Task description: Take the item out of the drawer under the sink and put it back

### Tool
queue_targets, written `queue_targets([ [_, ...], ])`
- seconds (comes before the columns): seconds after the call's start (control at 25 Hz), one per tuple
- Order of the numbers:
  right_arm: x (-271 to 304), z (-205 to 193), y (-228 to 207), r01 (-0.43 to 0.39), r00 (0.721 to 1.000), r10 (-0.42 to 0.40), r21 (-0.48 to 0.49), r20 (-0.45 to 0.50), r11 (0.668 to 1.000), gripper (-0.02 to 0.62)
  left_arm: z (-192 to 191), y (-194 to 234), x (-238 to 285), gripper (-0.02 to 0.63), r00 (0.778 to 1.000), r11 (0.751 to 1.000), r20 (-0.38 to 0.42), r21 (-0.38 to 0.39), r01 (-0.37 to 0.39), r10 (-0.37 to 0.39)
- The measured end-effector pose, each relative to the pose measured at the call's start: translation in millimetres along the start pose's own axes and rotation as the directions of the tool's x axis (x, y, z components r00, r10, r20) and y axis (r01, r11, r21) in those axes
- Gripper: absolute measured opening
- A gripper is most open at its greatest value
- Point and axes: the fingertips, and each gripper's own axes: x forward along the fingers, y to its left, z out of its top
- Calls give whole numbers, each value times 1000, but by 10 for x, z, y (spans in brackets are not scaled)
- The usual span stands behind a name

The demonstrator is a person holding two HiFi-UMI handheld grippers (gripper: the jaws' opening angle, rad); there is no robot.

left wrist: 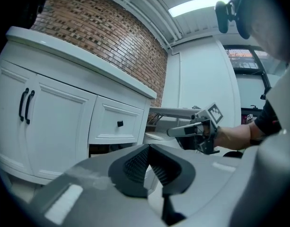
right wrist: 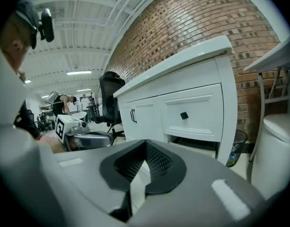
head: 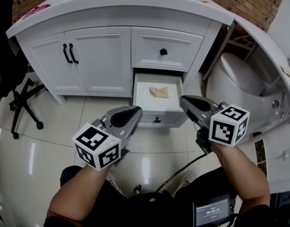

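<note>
The lower drawer (head: 141,97) of the white vanity stands pulled out, and a crumpled tan item (head: 159,92) lies inside it near the back. My left gripper (head: 134,111) hovers just in front of the drawer's left corner, jaws shut and empty. At the drawer's right front corner my right gripper (head: 184,100) is likewise shut on nothing. In the left gripper view the shut left gripper (left wrist: 148,147) hides the open drawer, and the right gripper (left wrist: 175,132) shows beyond. The right gripper view has the right gripper (right wrist: 145,143) closed and the left gripper (right wrist: 88,139) at the left.
Above the open drawer is a shut upper drawer with a black knob (head: 163,52). Double cabinet doors (head: 90,60) are to the left. A white toilet (head: 239,82) stands at the right and an office chair base (head: 22,103) at the far left. A waste bin (right wrist: 237,148) sits beside the vanity.
</note>
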Motion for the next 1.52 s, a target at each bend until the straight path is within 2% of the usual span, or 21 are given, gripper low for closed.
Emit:
queue_targets([
  [0.12,-174,-34,151,-2,1000,2,-10,24,1000,8,32,-18,-4,5,1000,1000,10,11,-6,6],
  [0.28,-308,-176,169,37,998,-35,-40,52,999,8,56,-33,-15,5,1000,999,21,33,-15,14],
  [0.44,-343,-299,109,55,998,-54,-31,46,998,8,72,-34,-34,5,1000,999,22,49,-19,18],
  [0.68,-435,-272,87,61,996,-58,-35,67,998,8,85,-89,-3,5,1000,998,22,65,-14,12],
  [0.84,-441,-324,112,66,997,-62,-69,51,995,8,64,-97,10,5,1000,998,13,69,-13,12],
  [1.4,-748,-317,179,90,992,-88,-16,85,996,8,177,-403,-141,5,999,997,34,75,15,-18],
  [1.52,-839,-301,261,91,991,-88,-24,100,996,8,175,-471,-232,5,1000,993,27,118,0,-3],
])
